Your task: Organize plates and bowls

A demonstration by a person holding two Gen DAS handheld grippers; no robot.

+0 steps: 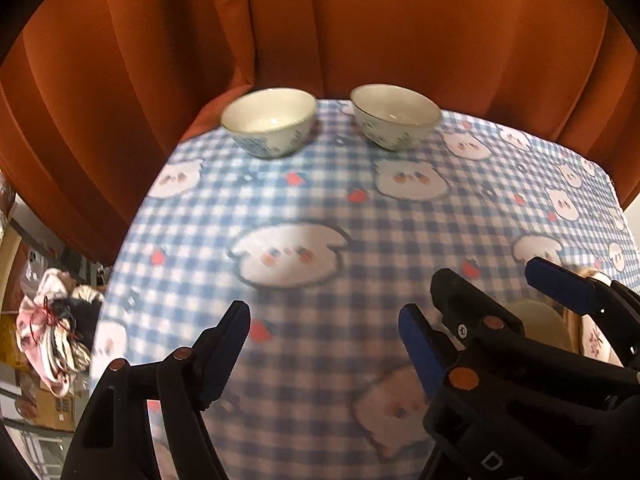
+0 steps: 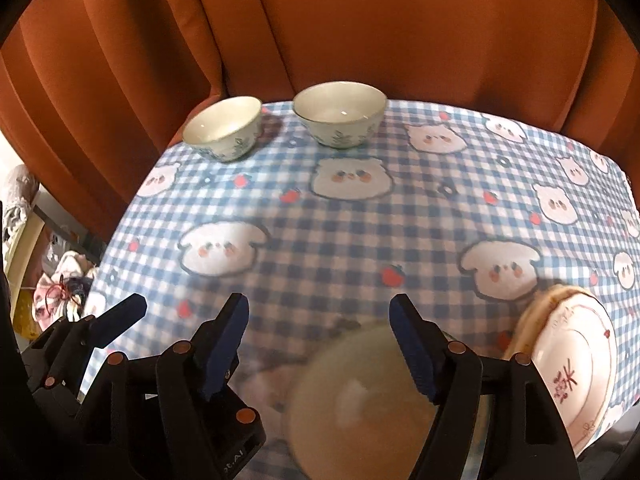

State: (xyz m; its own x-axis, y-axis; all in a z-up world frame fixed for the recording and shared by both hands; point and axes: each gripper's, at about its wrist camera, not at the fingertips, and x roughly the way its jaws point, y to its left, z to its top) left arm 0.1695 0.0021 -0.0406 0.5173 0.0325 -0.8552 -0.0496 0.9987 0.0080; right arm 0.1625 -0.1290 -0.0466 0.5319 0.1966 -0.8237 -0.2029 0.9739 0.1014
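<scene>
Two white bowls with blue flower print stand side by side at the table's far edge: the left bowl (image 1: pixel 268 122) (image 2: pixel 222 128) and the right bowl (image 1: pixel 396 116) (image 2: pixel 340 114). My left gripper (image 1: pixel 324 344) is open over bare tablecloth, with nothing between its blue pads. My right gripper (image 2: pixel 320 340) (image 1: pixel 492 280) is open just above a blurred pale bowl (image 2: pixel 360 396) (image 1: pixel 536 320), whose rim shows close under the right pad. A white plate with red flowers (image 2: pixel 576 364) (image 1: pixel 596 336) lies at the near right on a tan dish (image 2: pixel 532 320). One left gripper finger (image 2: pixel 120 314) shows beside the right gripper.
The blue checked tablecloth with cartoon faces (image 1: pixel 320 200) covers the table. A rust-orange curtain (image 1: pixel 320 20) hangs right behind the far edge. Off the left edge, lower down, lie a pink cloth bundle (image 1: pixel 52 336) and cardboard boxes (image 1: pixel 56 408).
</scene>
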